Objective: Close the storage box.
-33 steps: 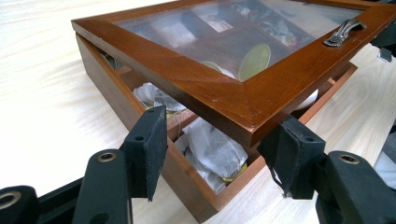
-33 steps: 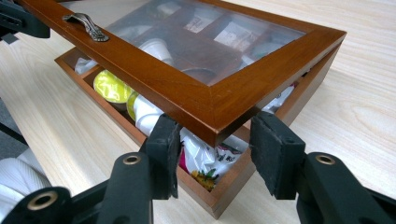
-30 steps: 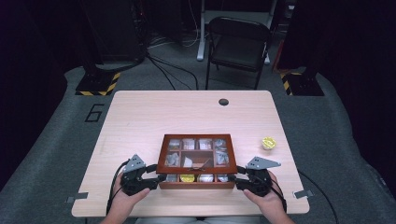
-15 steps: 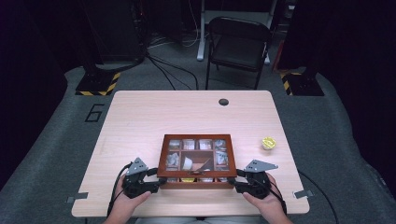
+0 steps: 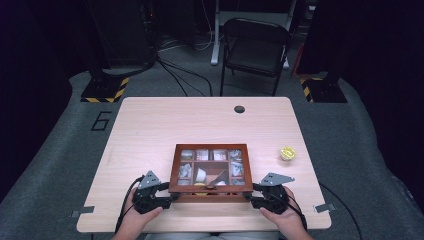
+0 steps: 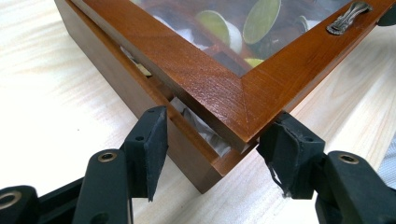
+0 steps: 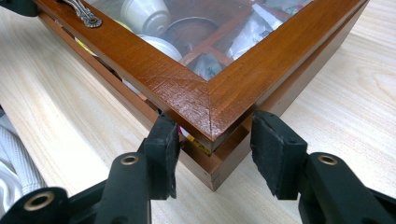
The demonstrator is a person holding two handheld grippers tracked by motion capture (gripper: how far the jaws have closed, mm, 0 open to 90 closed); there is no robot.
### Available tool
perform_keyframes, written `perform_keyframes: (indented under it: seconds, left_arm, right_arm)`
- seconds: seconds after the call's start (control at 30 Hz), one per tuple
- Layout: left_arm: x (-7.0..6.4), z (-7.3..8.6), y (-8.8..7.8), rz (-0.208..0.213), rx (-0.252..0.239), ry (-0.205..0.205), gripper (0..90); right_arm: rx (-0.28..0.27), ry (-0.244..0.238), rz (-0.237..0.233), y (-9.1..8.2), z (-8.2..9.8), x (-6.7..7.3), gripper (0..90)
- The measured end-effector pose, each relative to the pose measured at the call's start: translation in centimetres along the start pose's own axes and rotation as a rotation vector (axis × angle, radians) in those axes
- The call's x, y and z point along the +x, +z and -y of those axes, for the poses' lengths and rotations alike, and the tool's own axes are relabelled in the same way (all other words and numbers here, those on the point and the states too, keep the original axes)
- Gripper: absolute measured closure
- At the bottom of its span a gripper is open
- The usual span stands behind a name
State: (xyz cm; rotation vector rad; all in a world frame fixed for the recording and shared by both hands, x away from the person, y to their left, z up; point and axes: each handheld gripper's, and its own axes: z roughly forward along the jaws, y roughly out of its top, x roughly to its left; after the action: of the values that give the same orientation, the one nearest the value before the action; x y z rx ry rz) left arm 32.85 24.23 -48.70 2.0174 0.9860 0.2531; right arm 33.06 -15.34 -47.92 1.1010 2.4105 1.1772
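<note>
**Lid lifted at both near corners of the wooden box**

Since the earlier frames the glass-paned lid (image 5: pixel 210 167) has come up a little at its near edge, and both hands have drawn slightly closer to the counter's near edge.

The wooden box (image 5: pixel 210 192) lies on the counter (image 5: pixel 165 122), near its front edge and about midway along it. The left gripper (image 5: pixel 172 197) is at the box's near left corner and the right gripper (image 5: pixel 248 196) at its near right corner.

In the left gripper view the lid's corner (image 6: pixel 243 107) sits between the two jaws, raised off the box's base (image 6: pixel 187 154), with a gap showing white packets inside. One jaw rests against the box's side, the other touches the lid's front edge; they stand apart across the corner, clamped on it.

In the right gripper view the lid's other near corner (image 7: pixel 205 109) lies between the jaws likewise, one jaw tucked under the lid's front edge, the other just beside the side wall; whether that one presses I cannot tell.

Both hands (image 5: pixel 280 220) lie low and level beside the box, jaws pointing inward at it.

A small yellow cup (image 5: pixel 287 152) stands right of the box, well apart.
</note>
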Motion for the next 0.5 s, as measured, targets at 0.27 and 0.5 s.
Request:
perform_keyframes:
  seconds: [0.27, 0.5]
  left_arm:
    - [-0.04, 0.35, -0.25, -0.012, 0.008, -0.001, 42.2]
    - [-0.10, 0.42, -0.31, -0.012, 0.028, -0.005, 42.3]
  right_arm:
    - [0.016, -0.016, -0.006, 0.09, 0.15, -0.02, 52.0]
    - [0.020, -0.008, -0.005, 0.11, 0.25, 0.00, 51.7]
